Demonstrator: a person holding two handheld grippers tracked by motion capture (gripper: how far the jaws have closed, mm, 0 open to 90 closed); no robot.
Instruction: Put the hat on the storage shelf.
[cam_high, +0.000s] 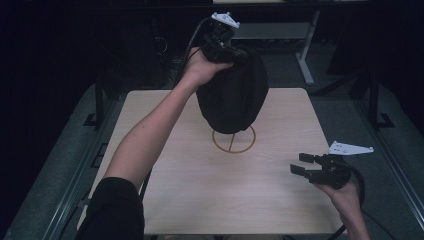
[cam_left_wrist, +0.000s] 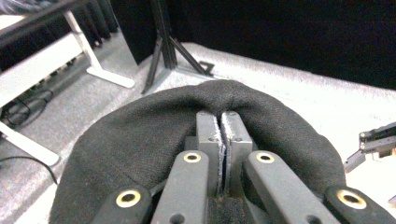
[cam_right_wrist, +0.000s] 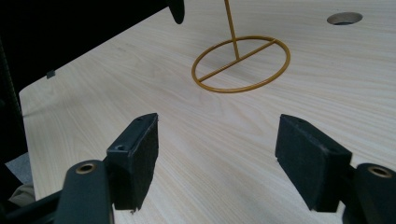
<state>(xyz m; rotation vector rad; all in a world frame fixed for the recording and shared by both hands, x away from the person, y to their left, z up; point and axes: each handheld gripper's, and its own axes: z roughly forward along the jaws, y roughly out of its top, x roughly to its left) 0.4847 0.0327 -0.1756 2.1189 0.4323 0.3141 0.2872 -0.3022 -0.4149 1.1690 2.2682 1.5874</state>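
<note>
The fingers (cam_left_wrist: 219, 140) of the left gripper (cam_high: 220, 37) are being pressed together on a fold of a black knitted hat (cam_high: 232, 90), pinched at its crown. The hat is being held high over the far middle of the desk (cam_high: 200, 190), around the top of a gold wire stand (cam_high: 234, 140) whose ring base is resting on the wood. The fingers (cam_right_wrist: 135, 158) of the right gripper (cam_high: 306, 166) are being held spread and empty, low over the desk's near right part, well apart from the stand.

The step in hand is judged to be either lifting the hat off the stand or lowering it on; which one cannot be told. The next move is judged to call for a straight vertical path, so that the stem is not being dragged or tipped.

The stand's stem and top are being hidden by the hat; the room beyond is too dark to read.
</note>
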